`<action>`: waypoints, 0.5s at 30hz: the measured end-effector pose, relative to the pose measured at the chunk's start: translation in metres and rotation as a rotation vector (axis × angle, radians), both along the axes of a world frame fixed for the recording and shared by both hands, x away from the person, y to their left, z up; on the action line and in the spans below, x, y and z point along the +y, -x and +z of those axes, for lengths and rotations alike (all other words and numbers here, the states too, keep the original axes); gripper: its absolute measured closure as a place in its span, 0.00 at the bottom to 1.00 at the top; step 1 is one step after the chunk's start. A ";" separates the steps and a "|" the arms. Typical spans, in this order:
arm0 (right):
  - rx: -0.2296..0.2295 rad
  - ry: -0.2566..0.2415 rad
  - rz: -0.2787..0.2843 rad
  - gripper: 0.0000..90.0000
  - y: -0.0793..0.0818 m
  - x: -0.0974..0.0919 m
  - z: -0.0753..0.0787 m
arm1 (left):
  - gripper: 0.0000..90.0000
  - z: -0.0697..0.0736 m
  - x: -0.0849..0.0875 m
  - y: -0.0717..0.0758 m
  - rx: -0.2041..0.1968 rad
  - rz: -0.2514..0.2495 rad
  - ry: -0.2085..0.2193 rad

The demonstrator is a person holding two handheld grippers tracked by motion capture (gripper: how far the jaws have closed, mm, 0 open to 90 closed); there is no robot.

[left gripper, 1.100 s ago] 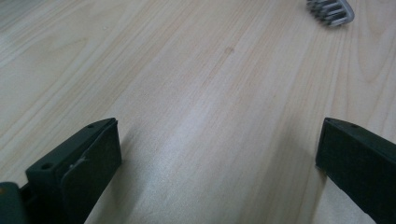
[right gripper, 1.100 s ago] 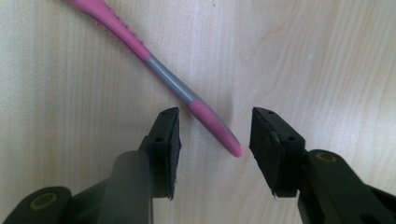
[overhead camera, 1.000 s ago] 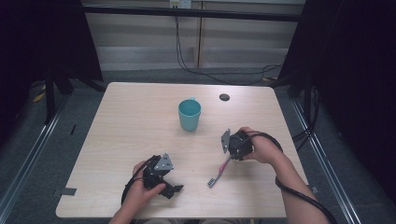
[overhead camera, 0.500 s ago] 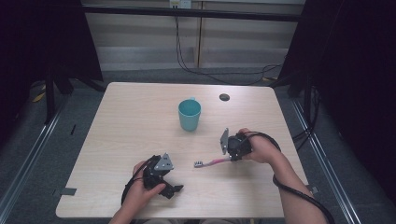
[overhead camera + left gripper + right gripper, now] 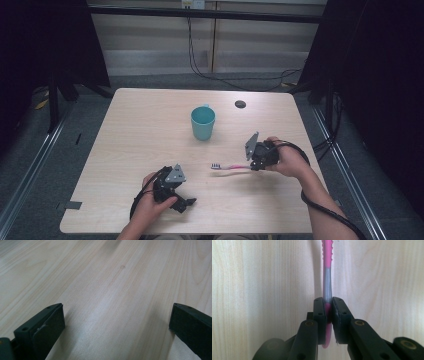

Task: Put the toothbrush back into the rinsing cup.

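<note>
You had the toothbrush [image 5: 327, 277] clamped in right gripper [image 5: 328, 308], left gripper [image 5: 117, 322] wide and empty; next, carry it to the cup [image 5: 203, 123] at 11 o'clock.

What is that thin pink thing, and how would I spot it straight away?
Start at the wooden table and find the teal cup near its middle. Nearer the person and to the right, a toothbrush sticks out sideways from the right gripper. It is the one slim pink and grey stick, bristles at its free end.

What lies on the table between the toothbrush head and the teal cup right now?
Nothing: in the high view the stretch of table between the toothbrush, clamped in the right gripper, and the teal cup is bare wood.
</note>
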State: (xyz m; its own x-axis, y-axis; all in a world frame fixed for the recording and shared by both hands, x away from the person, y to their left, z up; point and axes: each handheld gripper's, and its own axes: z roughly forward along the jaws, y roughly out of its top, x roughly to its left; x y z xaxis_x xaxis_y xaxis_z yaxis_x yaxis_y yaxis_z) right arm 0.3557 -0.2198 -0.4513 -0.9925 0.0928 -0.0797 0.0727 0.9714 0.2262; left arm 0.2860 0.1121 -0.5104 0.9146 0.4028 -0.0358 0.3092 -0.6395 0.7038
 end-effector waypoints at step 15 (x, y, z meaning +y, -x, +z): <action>-0.014 -0.185 -0.154 0.91 0.014 -0.008 0.011 | 0.00 0.000 0.000 0.000 0.002 0.000 -0.002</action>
State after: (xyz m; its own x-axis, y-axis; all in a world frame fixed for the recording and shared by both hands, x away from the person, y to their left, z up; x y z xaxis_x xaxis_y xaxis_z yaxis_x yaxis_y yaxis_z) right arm 0.3413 -0.2280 -0.4407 -0.9643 0.2576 -0.0612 0.2125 0.8908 0.4016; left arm 0.2861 0.1121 -0.5102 0.9147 0.4024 -0.0365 0.3100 -0.6410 0.7022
